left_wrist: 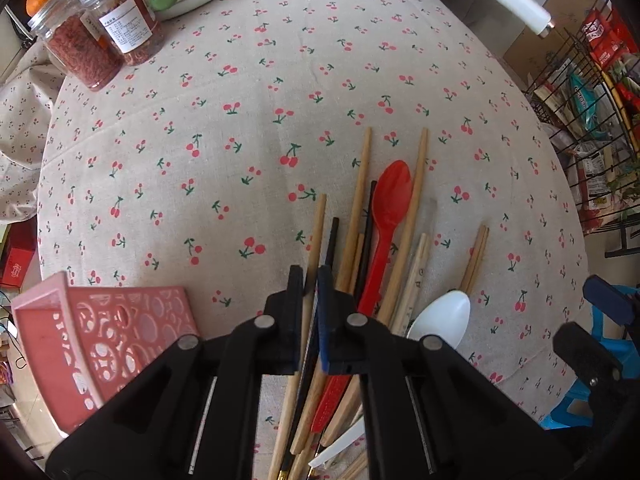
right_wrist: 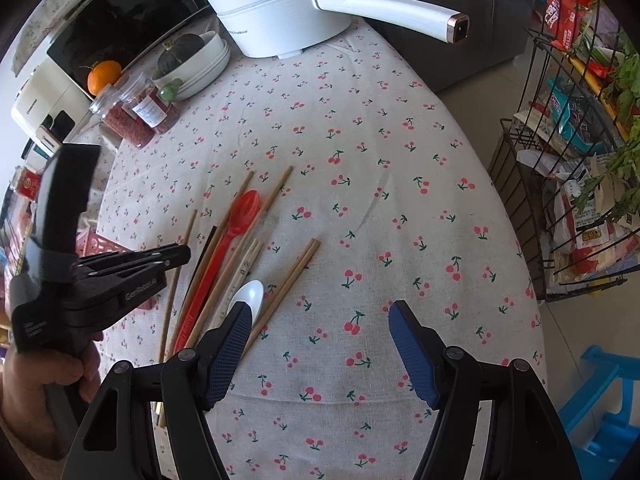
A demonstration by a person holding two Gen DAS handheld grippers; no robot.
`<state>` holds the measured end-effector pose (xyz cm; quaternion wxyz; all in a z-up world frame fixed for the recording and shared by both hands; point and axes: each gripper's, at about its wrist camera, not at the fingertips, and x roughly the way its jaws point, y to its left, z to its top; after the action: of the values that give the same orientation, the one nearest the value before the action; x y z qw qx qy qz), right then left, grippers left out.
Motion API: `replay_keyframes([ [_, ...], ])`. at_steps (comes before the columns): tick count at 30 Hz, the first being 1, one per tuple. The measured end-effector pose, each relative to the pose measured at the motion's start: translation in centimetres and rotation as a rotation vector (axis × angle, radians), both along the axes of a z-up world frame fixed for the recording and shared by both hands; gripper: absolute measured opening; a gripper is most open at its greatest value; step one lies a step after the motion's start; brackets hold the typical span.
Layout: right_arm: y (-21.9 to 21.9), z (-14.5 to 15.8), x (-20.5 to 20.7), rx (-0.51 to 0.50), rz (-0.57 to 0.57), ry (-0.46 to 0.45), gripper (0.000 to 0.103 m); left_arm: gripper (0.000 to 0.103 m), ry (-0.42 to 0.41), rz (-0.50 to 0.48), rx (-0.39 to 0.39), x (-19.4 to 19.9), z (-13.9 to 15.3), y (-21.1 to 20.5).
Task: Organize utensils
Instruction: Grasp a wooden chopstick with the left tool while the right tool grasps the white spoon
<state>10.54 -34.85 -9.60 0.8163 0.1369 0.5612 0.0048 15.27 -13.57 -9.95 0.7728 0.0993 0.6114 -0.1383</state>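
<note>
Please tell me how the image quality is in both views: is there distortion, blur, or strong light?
Left wrist view: strong fisheye bending, dark corners; the tablecloth is evenly daylit and sharp, while the left gripper, shut on a black chopstick, looks slightly soft. Right wrist view: the same curving, a rack bowed at the edge, bright light on the pot, no motion blur.

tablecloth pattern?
Off-white tablecloth printed with small red cherries on green stems; the right wrist view shows it best.

Table cloth (left_wrist: 280, 80) cream with red cherries; red spoon (left_wrist: 390, 200), white spoon (left_wrist: 444, 316), pink basket (left_wrist: 100, 332), tan chopsticks (left_wrist: 356, 216), orange fruit (right_wrist: 104, 76) far left.
</note>
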Motion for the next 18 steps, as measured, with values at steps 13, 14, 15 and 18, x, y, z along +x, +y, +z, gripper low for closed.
replay_keyframes([
  [13,1.8,-3.2,2.7,0.091,-0.002,0.054,0.062,0.007,-0.227,-0.034,-0.227,-6.0,8.6,5.8],
  [14,2.2,-3.4,2.8,0.108,0.009,0.054,0.057,0.007,-0.241,-0.034,-0.241,-6.5,8.9,6.1],
  [15,2.5,-3.7,2.9,0.124,0.018,0.057,0.051,0.007,-0.254,-0.031,-0.256,-6.9,9.1,6.6],
  [18,3.1,-4.7,3.2,0.179,0.021,0.076,0.036,0.007,-0.295,-0.011,-0.313,-7.9,9.4,8.4],
])
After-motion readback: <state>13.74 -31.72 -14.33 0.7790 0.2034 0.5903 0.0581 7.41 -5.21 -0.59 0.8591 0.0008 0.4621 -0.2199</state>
